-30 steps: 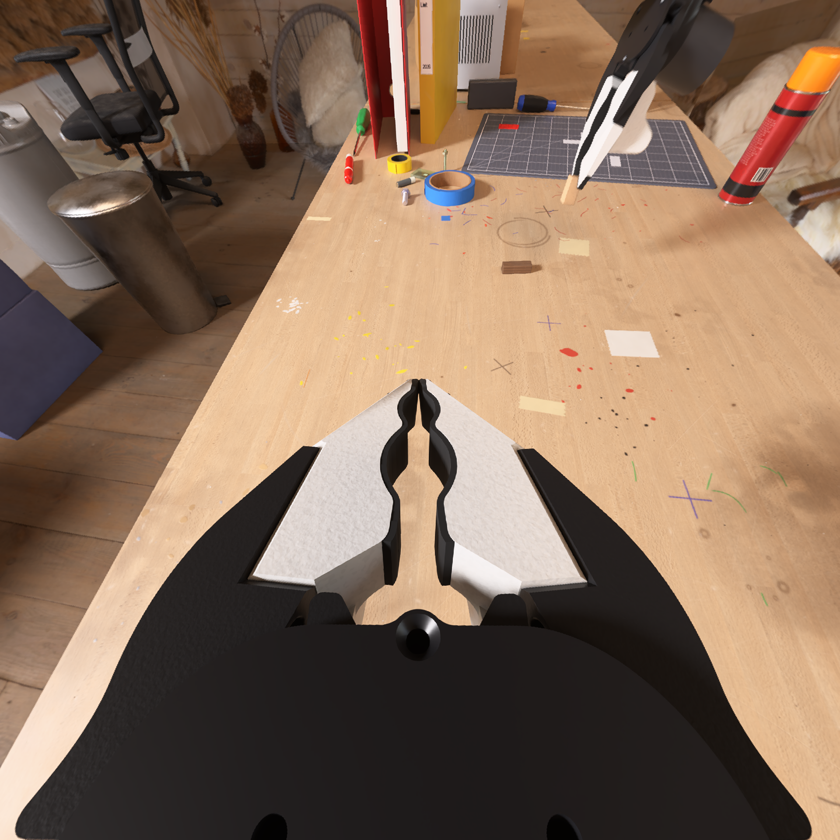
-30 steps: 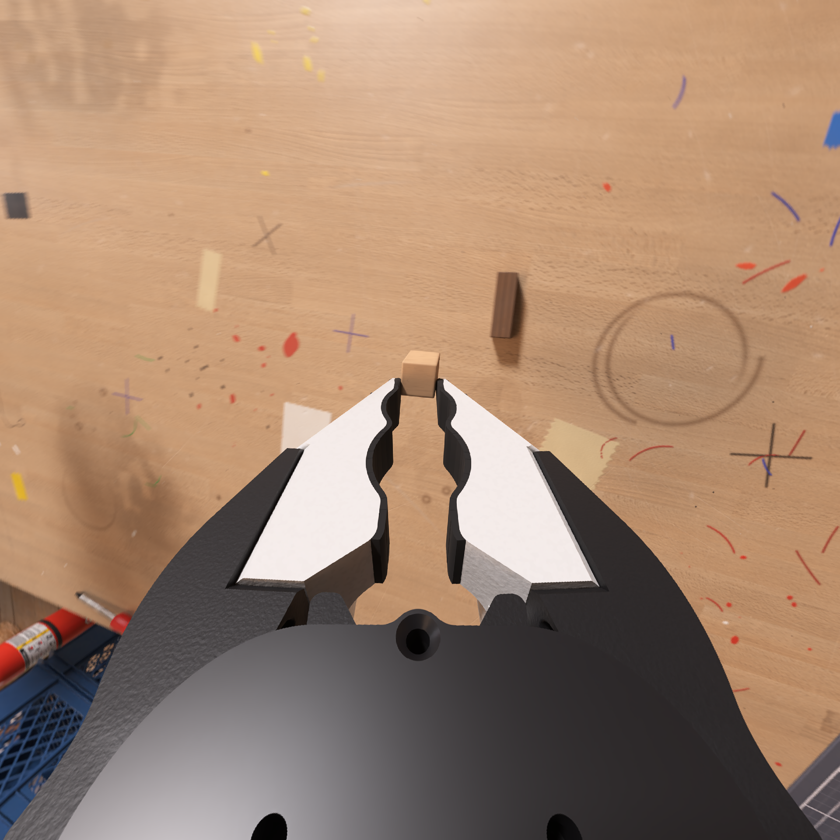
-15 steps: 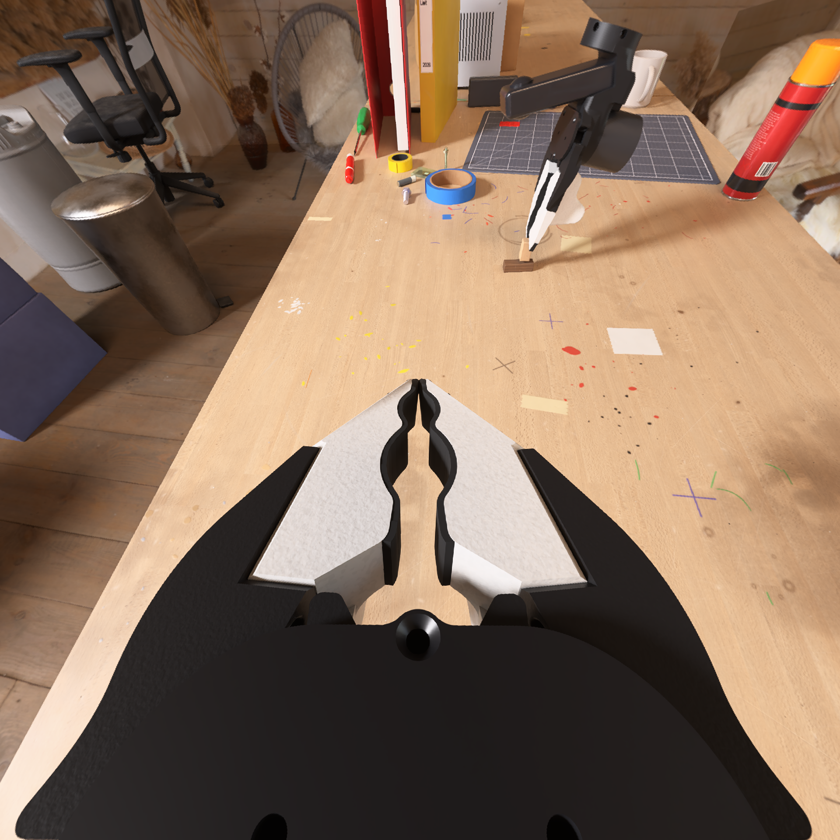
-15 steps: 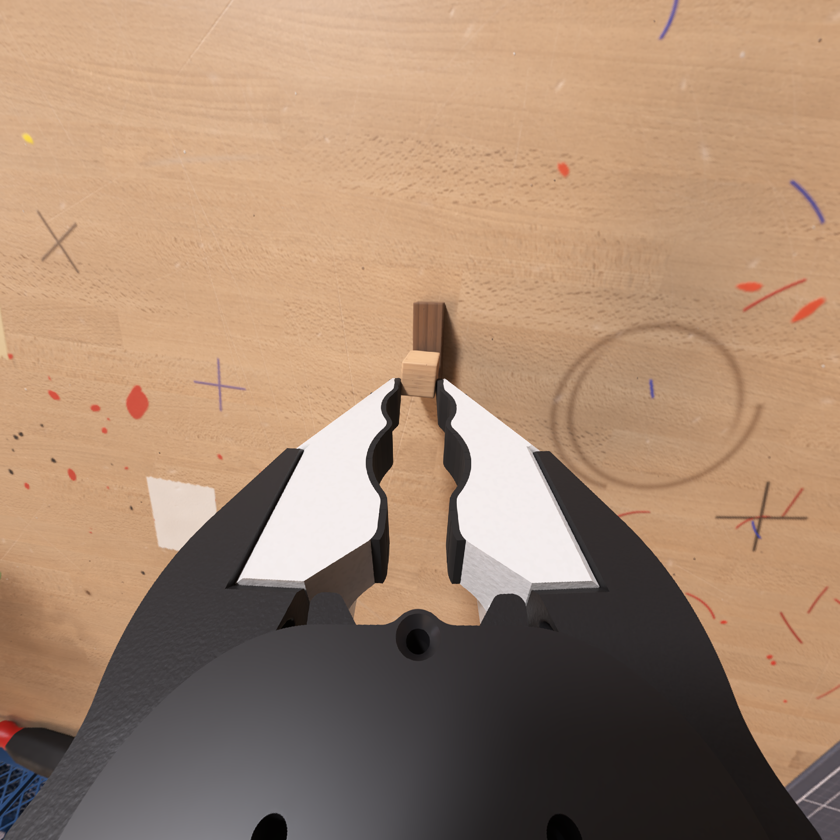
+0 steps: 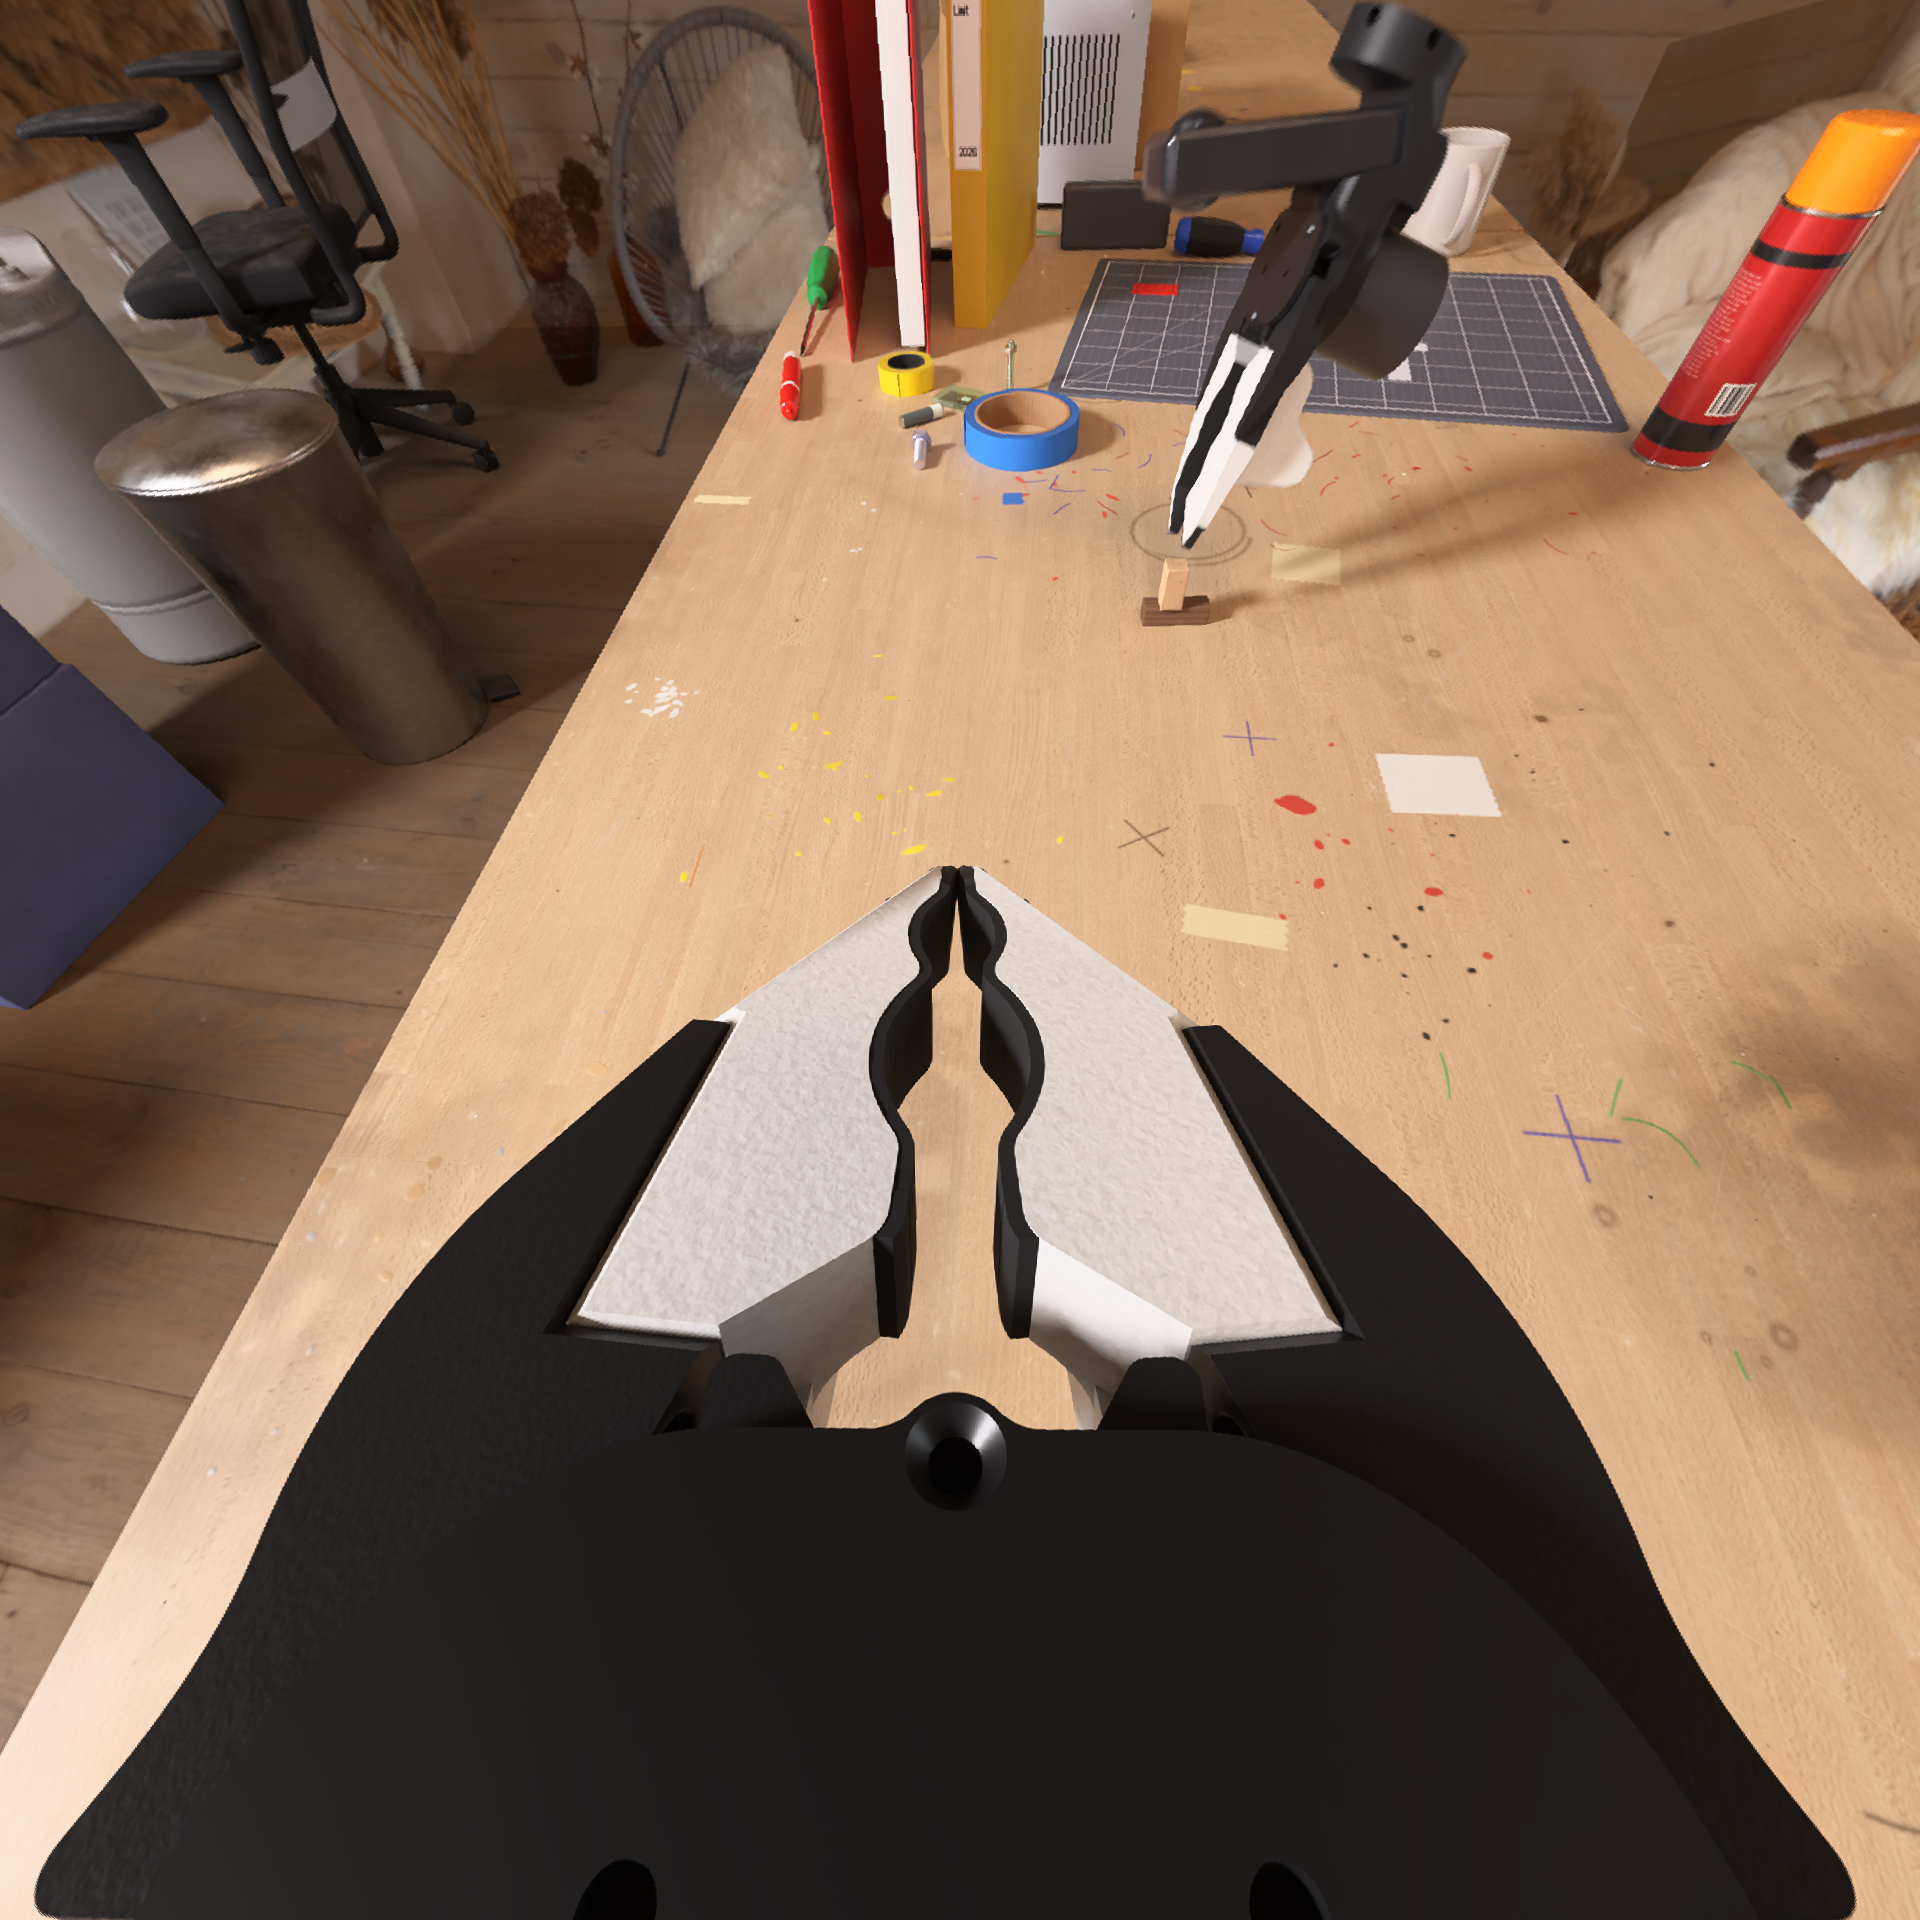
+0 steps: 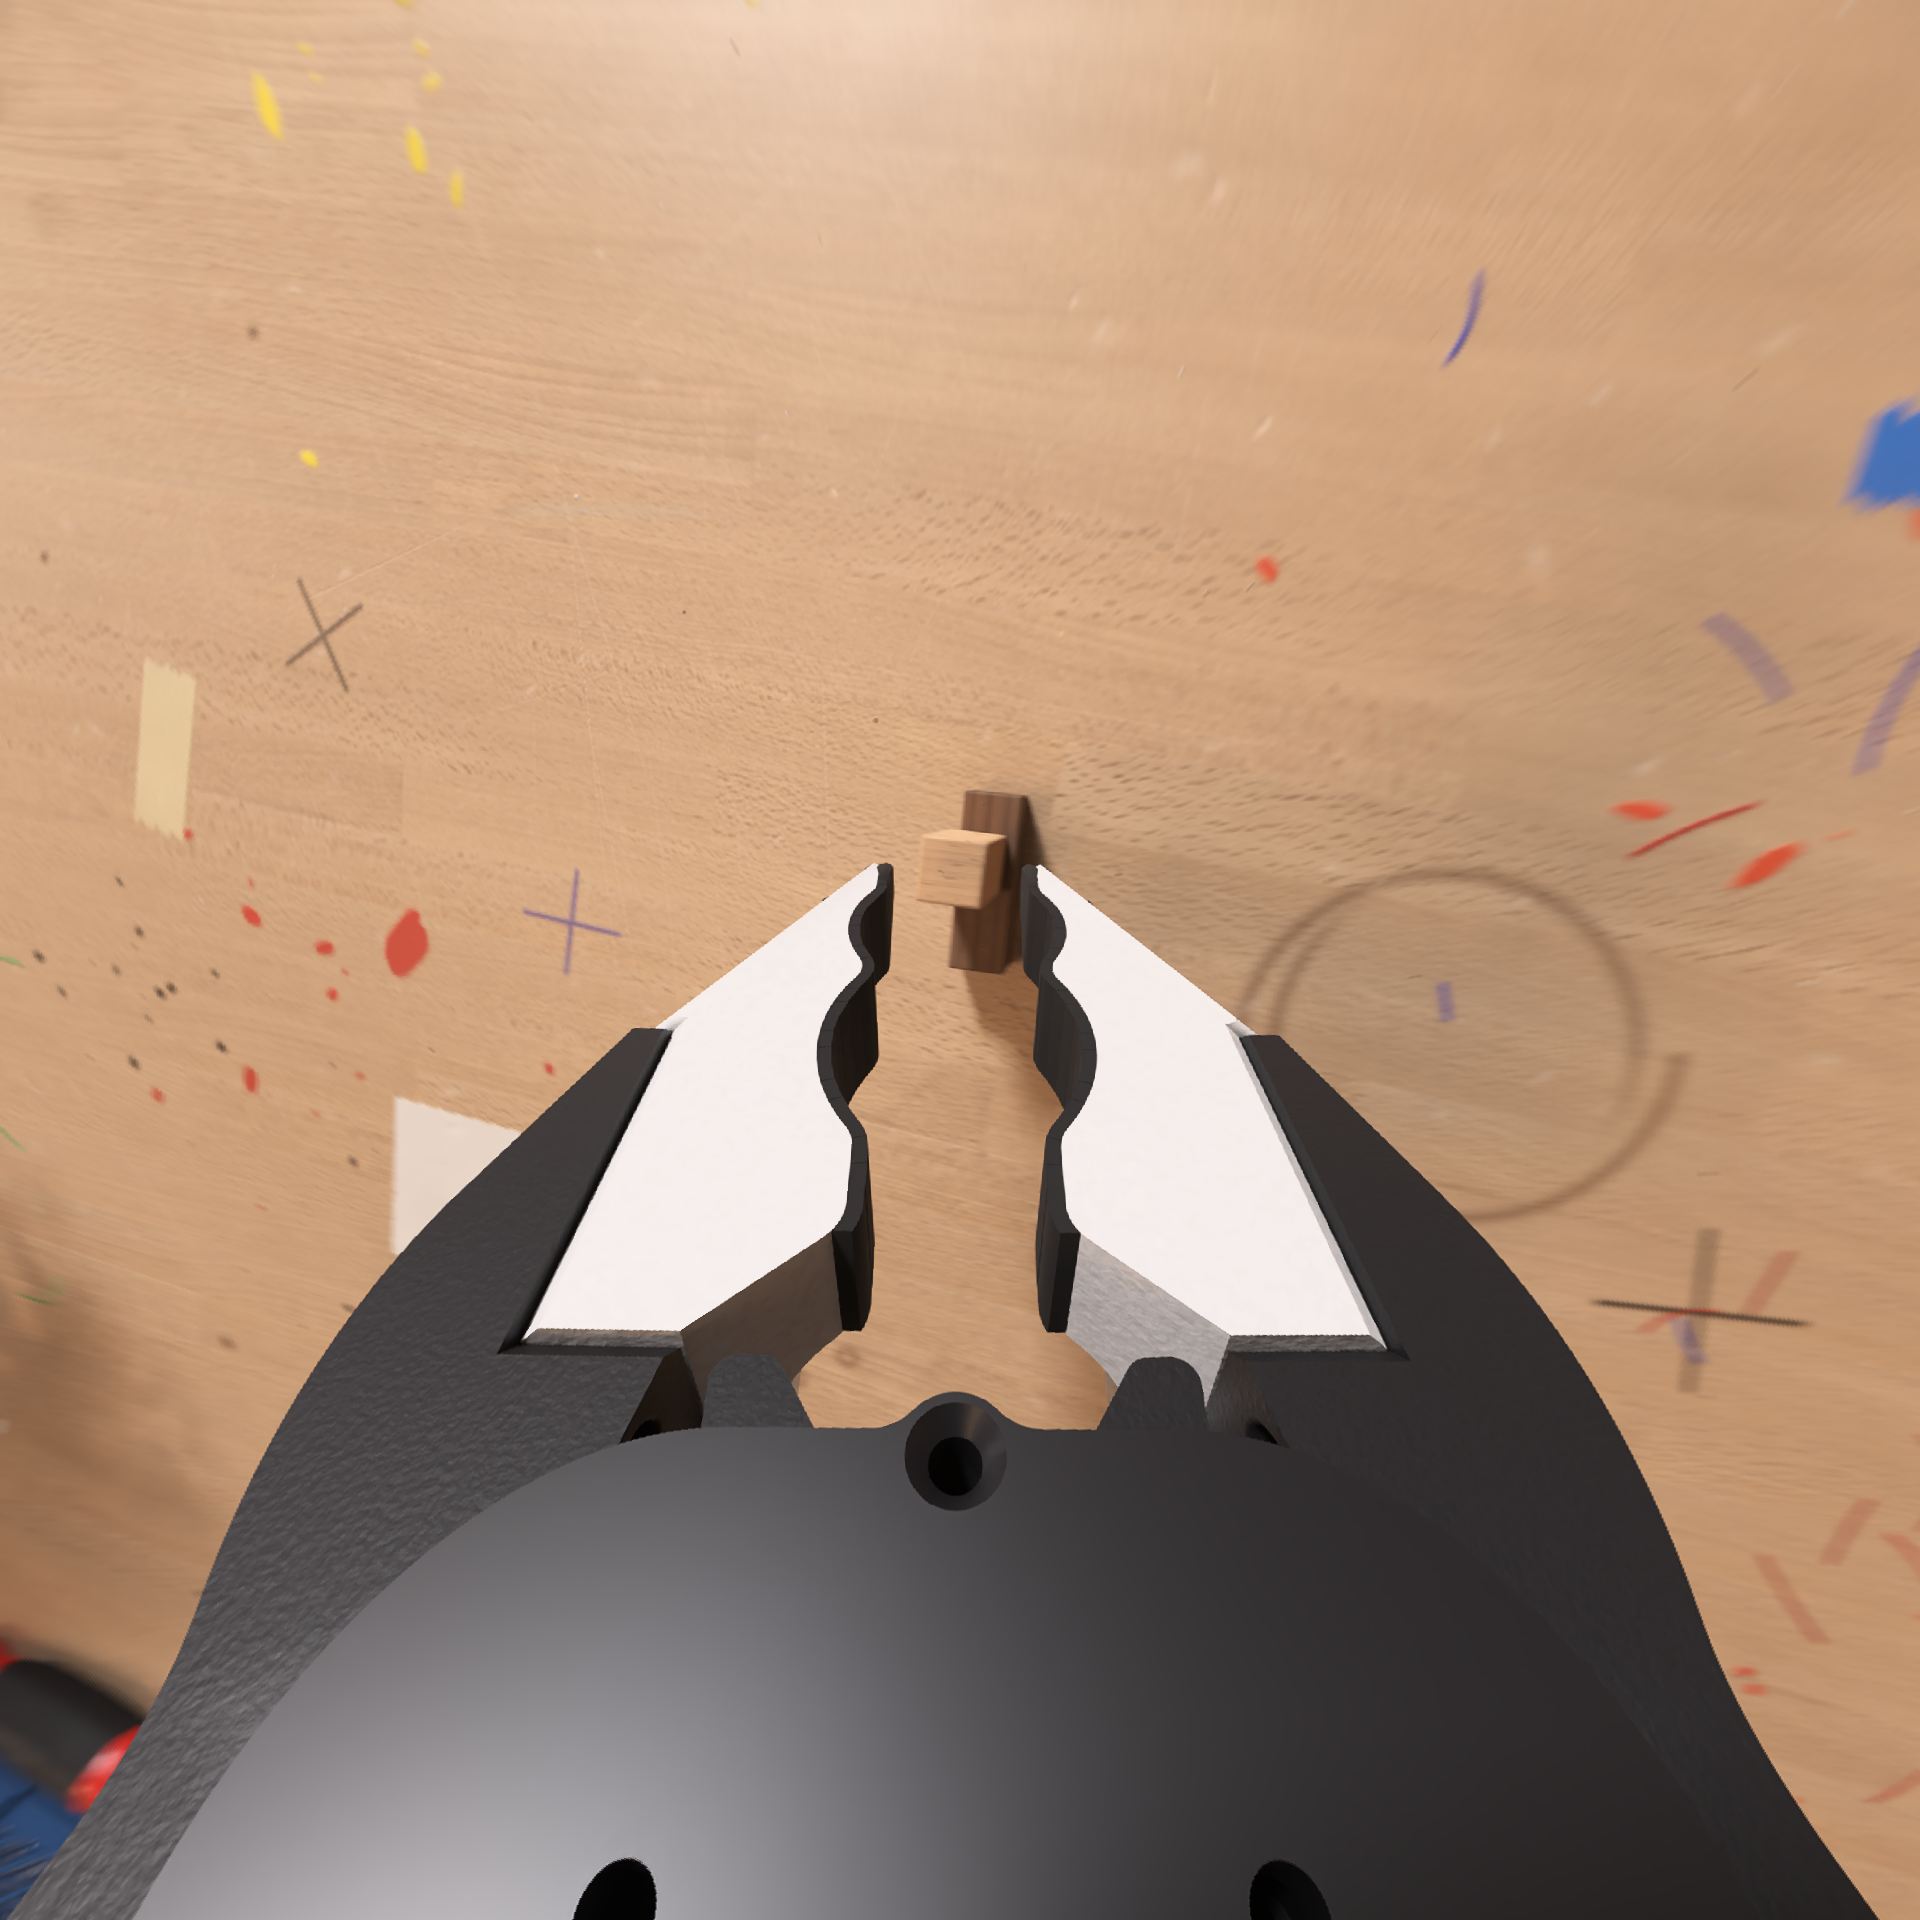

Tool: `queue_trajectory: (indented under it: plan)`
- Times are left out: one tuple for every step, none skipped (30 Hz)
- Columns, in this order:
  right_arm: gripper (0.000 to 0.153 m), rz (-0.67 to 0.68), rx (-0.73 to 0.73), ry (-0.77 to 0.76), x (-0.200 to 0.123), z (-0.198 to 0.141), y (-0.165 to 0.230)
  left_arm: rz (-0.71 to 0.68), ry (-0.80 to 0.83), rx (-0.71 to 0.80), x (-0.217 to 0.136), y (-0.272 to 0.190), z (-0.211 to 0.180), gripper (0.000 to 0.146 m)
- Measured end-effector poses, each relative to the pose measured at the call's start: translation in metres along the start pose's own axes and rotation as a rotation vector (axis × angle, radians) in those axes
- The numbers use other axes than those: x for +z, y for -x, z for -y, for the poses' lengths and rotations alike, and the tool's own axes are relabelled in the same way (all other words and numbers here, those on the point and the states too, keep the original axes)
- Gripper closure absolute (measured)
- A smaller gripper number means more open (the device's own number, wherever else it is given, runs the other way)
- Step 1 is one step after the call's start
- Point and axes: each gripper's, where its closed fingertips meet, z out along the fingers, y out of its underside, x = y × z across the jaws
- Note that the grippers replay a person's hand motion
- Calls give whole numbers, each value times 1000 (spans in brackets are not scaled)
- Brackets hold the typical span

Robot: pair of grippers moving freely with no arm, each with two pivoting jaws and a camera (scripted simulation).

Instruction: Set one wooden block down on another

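A small light wooden block [image 5: 1173,582] stands upright on a flat dark wooden block [image 5: 1175,612] on the workbench. In the right wrist view the light block [image 6: 961,868] rests on the dark block [image 6: 987,930] just beyond my fingertips. My right gripper [image 6: 956,883] is open and empty, a little above the stack; it also shows in the left wrist view [image 5: 1190,535], tilted down over the blocks. My left gripper [image 5: 957,875] is shut and empty, low over the near part of the bench.
At the far end stand a blue tape roll [image 5: 1021,426], a yellow tape roll [image 5: 905,372], a grey cutting mat [image 5: 1340,332], red and yellow binders [image 5: 925,156] and a red spray can [image 5: 1766,291]. The bench's left edge [image 5: 499,862] drops to the floor with metal bins [image 5: 291,571].
My right gripper carried the light block down onto the dark block, opened and let go, then drew back upward. The left gripper has not moved.
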Motion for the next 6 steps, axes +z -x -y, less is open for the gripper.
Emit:
queue_trajectory:
  plan:
    - [127,-9,-49,-38,-9,2,-3,0,-2,-1,0,0,0,146]
    - [125,-23,-110,-70,-19,2,-7,0,-3,-1,0,0,0,146]
    - [124,-39,-186,-86,-27,-1,-12,0,-4,-2,0,0,0,146]
    - [124,-58,-282,-87,-34,-7,-18,0,-4,-2,0,0,0,146]
    - [125,-91,-393,-78,-37,-15,-24,-1,-3,-3,0,0,0,146]
    - [126,-142,-509,-66,-40,-21,-31,0,-2,-2,0,0,0,146]
